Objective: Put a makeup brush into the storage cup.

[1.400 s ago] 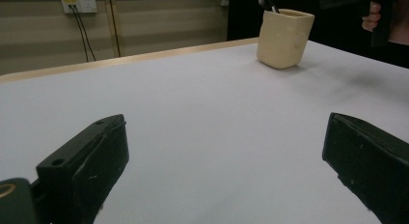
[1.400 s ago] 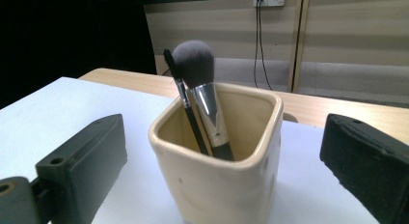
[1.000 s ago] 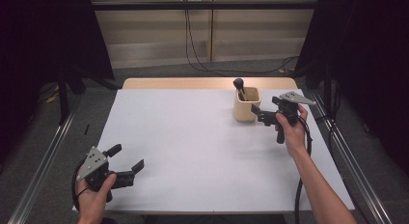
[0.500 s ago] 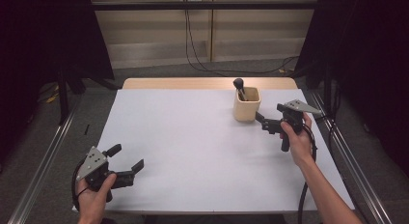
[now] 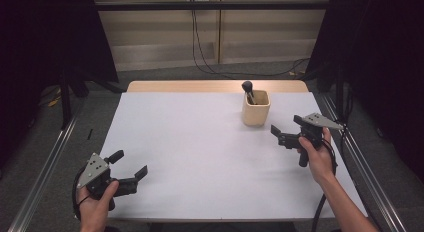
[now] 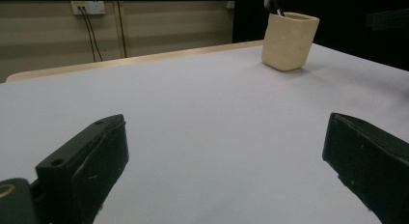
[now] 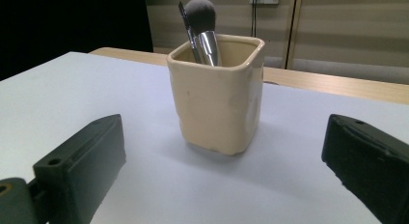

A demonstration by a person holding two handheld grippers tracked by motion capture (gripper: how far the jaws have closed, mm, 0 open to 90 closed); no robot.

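Your right gripper point(image 5: 286, 132) is held above the right side of the white table point(image 5: 200, 157), near the cream ceramic cup point(image 5: 256, 108) but not touching it. Its jaws are spread wide and hold nothing. In the right gripper view the cup point(image 7: 218, 98) stands upright on the table ahead of the jaws, centred in the gap between them and clearly beyond their tips; bare table surface lies between the jaw tips and the cup's base.

The cup has a squarish mouth with rounded corners. A makeup brush point(image 7: 202, 21) stands in it, leaning against the far left corner of the rim, with its dark rounded head above the rim and its silver ferrule partly inside. A thin dark rod beside the ferrule also rises from the cup; what it is cannot be told. In the high view the brush head point(image 5: 247, 86) projects from the cup at the far side.

Your left gripper point(image 5: 129, 166) is at the near left corner of the table, well apart from the cup. Its jaws are likewise released and empty. In the left gripper view the cup point(image 6: 288, 40) appears far off at the upper right, beyond the gap between the jaws, with the brush head point(image 6: 273, 1) showing above its rim.
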